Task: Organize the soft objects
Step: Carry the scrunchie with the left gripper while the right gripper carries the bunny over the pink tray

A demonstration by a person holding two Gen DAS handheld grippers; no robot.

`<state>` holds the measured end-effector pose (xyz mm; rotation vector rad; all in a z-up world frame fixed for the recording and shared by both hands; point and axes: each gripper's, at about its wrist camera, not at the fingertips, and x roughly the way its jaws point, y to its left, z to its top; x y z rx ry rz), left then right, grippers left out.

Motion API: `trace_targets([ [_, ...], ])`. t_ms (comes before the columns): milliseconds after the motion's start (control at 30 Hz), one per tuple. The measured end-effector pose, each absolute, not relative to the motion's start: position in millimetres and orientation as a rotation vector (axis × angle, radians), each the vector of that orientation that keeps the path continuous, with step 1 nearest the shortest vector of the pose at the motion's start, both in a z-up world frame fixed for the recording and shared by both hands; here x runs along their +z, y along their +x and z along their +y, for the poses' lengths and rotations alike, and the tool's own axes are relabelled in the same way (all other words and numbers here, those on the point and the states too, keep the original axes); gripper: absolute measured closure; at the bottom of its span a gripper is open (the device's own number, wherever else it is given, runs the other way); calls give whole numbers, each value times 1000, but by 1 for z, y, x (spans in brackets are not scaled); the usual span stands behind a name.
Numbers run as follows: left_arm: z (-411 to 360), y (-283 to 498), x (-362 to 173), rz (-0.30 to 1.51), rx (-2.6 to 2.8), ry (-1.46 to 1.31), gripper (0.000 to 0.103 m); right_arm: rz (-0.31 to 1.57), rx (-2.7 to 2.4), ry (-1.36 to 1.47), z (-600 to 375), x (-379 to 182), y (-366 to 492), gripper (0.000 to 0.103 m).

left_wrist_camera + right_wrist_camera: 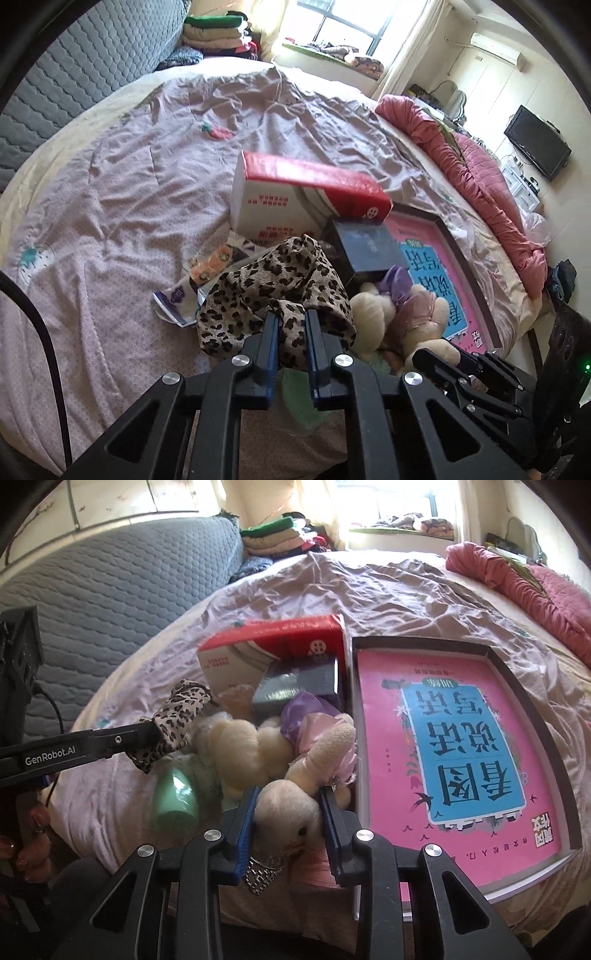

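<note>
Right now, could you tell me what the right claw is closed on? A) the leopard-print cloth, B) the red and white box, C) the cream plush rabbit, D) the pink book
C: in the right wrist view the right claw squeezes the cream plush rabbit between its blue pads, while the leopard-print cloth sits in the left claw.
</note>
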<state>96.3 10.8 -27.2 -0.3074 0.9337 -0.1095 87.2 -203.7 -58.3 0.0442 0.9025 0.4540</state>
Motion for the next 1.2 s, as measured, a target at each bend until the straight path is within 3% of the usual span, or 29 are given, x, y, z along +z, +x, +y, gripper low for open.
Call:
trace_targets([
  [800, -21, 78, 12, 871, -148, -224, 90, 766, 408, 110, -239, -14, 81, 70],
  [1200, -74, 82, 25, 871, -237, -159, 90, 711, 338, 125, -280, 7, 75, 70],
])
